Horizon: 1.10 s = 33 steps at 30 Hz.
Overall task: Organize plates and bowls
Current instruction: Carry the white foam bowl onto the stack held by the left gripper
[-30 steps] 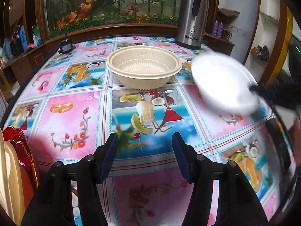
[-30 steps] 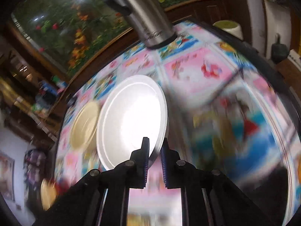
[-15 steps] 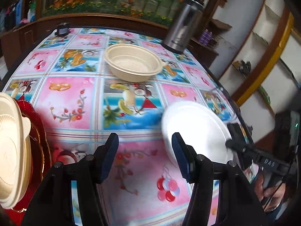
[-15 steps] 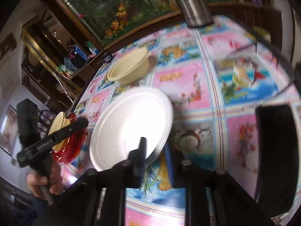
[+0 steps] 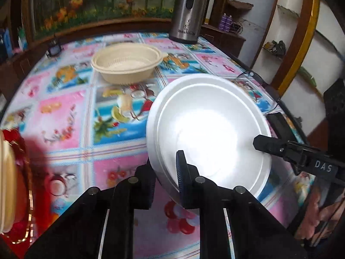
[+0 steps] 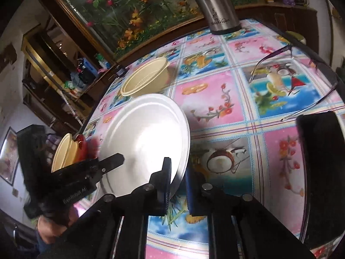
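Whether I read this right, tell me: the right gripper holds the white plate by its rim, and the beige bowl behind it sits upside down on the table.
Not quite. The beige bowl sits upright, open side up, as the left wrist view shows, with its ribbed inside visible. The rest holds: the right gripper grips the white plate by its rim, and the bowl is on the table behind it.

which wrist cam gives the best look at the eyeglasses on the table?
Right wrist view: the eyeglasses lie open on the tablecloth at upper right, with frame, lenses and both temples visible. The left wrist view shows only a thin bit of frame past the white plate; the rest is hidden.
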Tool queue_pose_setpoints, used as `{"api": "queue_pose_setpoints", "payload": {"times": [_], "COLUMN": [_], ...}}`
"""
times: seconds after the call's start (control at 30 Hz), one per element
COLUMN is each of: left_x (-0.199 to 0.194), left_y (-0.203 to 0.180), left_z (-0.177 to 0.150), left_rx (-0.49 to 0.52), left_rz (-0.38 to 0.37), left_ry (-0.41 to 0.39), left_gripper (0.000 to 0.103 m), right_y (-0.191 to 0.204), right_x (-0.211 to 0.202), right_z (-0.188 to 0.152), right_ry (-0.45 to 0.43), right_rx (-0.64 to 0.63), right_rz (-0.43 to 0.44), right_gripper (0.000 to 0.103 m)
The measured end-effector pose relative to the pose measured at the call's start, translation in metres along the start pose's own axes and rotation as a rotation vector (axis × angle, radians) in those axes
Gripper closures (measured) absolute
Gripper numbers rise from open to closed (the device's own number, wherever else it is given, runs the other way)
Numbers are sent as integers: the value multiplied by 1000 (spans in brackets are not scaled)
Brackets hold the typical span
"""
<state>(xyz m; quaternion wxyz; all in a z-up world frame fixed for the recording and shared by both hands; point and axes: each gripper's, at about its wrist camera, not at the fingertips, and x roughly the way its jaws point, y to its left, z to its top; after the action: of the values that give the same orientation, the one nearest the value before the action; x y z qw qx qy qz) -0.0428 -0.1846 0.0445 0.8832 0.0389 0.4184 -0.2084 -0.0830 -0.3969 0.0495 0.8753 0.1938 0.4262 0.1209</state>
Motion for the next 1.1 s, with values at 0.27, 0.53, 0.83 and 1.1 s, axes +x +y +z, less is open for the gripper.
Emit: {"api": "queue_pose_setpoints", "payload": {"times": [0.27, 0.53, 0.83, 1.1], "left_x": [-18, -27, -34, -45], "left_y": [3, 8, 15, 18], "left_z": [-6, -14, -17, -18], "left_rx": [23, 39, 34, 31], "left_rz": [98, 146, 161, 177], "left_ry": [-67, -102, -111, -136], "left_gripper": [88, 88, 88, 88], "right_y": [20, 33, 44, 54], "right_x": [-7, -1, 5, 4], "right_z": [1, 0, 0, 2], "right_ry": [-23, -10, 1, -1], "right_rx": [-16, -30, -46, -65], "right_rz": [26, 32, 33, 34], "right_gripper": [91, 91, 91, 89]}}
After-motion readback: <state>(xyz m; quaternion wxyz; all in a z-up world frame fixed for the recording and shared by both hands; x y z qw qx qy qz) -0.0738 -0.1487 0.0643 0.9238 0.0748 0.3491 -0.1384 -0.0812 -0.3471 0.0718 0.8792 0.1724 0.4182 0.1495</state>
